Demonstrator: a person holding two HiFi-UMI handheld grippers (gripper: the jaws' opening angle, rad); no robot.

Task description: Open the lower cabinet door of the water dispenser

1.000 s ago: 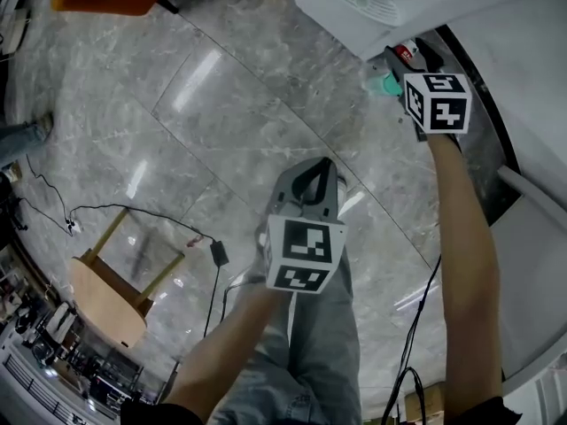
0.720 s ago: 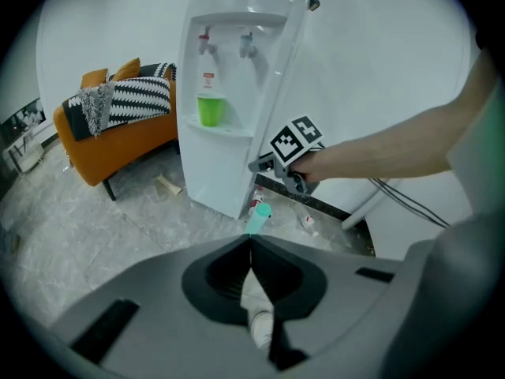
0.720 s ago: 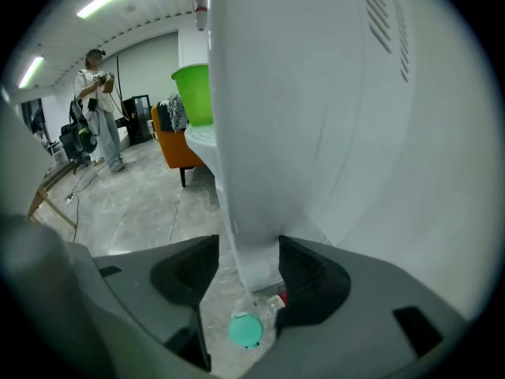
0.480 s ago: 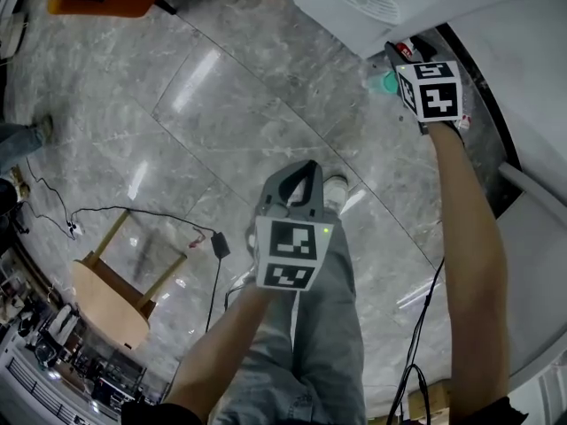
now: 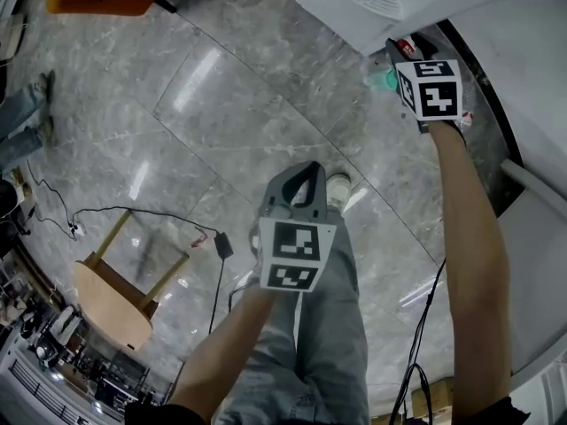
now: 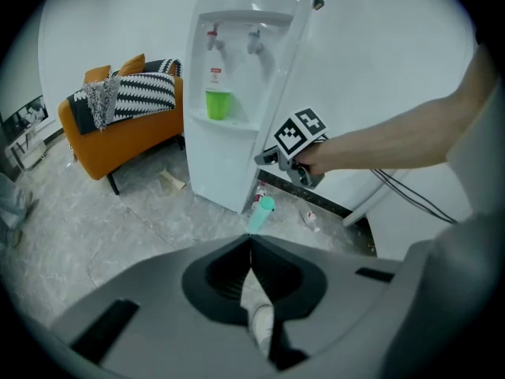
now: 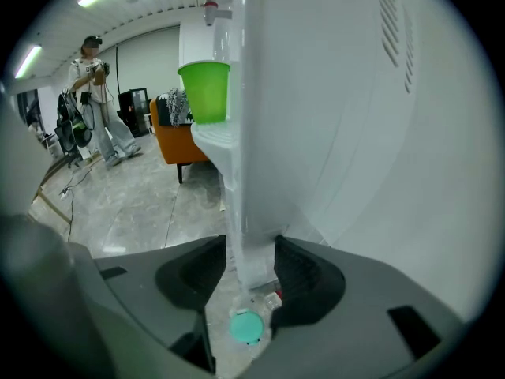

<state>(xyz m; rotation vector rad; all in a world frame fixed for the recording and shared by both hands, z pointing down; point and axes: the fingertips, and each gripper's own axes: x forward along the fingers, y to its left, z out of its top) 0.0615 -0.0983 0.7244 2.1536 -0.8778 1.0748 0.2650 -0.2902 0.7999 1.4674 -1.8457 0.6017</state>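
The white water dispenser [image 6: 237, 93] stands against the wall, its lower cabinet door [image 6: 217, 168] below the taps. My right gripper [image 7: 251, 247] is at the dispenser's low side corner [image 5: 394, 50]. Its jaws straddle the white vertical edge of the cabinet [image 7: 251, 212] and have just been closing on it; the edge fills the gap between them. From the left gripper view, the right gripper [image 6: 268, 158] reaches in beside the door. My left gripper [image 5: 306, 168] hangs over the floor with its jaws shut and nothing between them [image 6: 251, 243].
A green cup [image 7: 205, 91] sits on the dispenser's drip tray. A teal round thing [image 5: 383, 82] and small litter lie on the floor at its base. An orange sofa [image 6: 126, 117] stands left of it. A wooden stool [image 5: 111, 290], a floor cable [image 5: 133, 211] and a standing person [image 7: 91, 109] are nearby.
The left gripper has shifted a little over the floor. The right gripper stays at the dispenser's corner. A person's feet at the left edge have moved.
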